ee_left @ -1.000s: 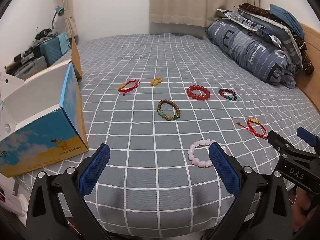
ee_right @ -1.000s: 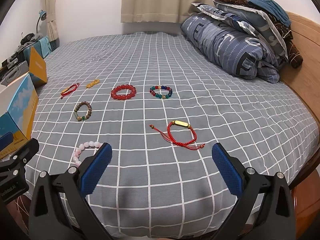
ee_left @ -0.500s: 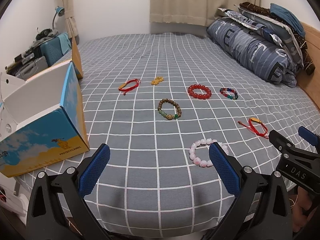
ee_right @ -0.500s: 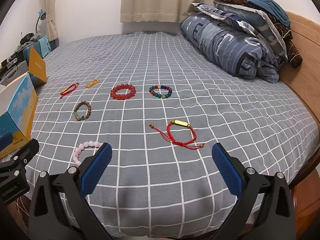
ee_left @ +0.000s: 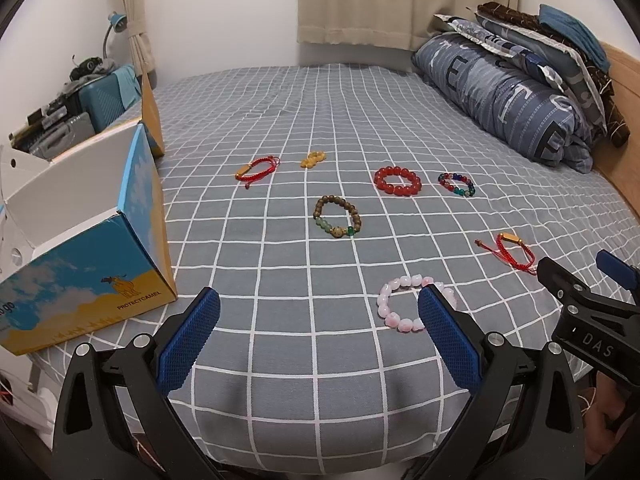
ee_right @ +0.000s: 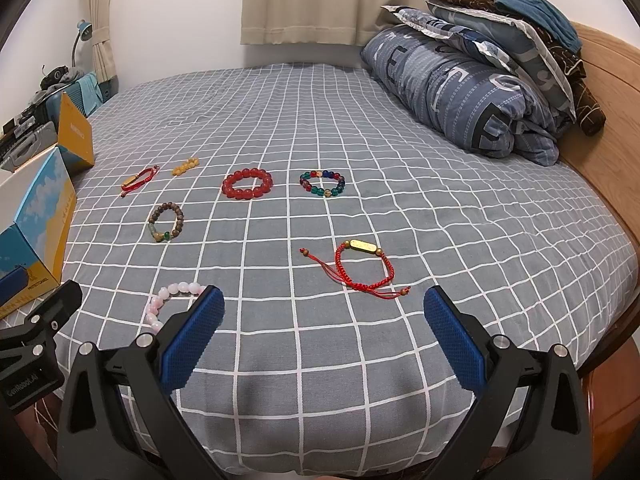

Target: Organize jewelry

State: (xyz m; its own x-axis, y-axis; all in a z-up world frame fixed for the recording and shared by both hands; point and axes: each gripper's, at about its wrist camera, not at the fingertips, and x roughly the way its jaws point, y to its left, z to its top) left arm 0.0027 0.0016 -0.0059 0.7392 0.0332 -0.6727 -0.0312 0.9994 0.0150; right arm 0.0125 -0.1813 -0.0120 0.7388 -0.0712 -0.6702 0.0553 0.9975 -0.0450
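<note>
Checked bed sheet (ee_left: 320, 128) carried bracelets spread well apart, easy to pick singly — both grippers, left gripper (ee_left: 318, 328) and right gripper (ee_right: 323, 330), hovered near, jaws wide, empty.

Bed (ee_right: 400, 128) with grey checked sheet; folded bedding (ee_right: 472, 80) at 2 o'clock; beige curtain (ee_right: 340, 0) at 12; white walls (ee_right: 168, 20).

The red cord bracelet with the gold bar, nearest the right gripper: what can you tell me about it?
The red cord bracelet looks like braided red string forming an open loop, with a gold-coloured oblong bar at its far side. Loose tail cords end in small brown beads. It lies flat on the grey checked bedsheet, touching nothing else, just ahead of the open right gripper.
</note>
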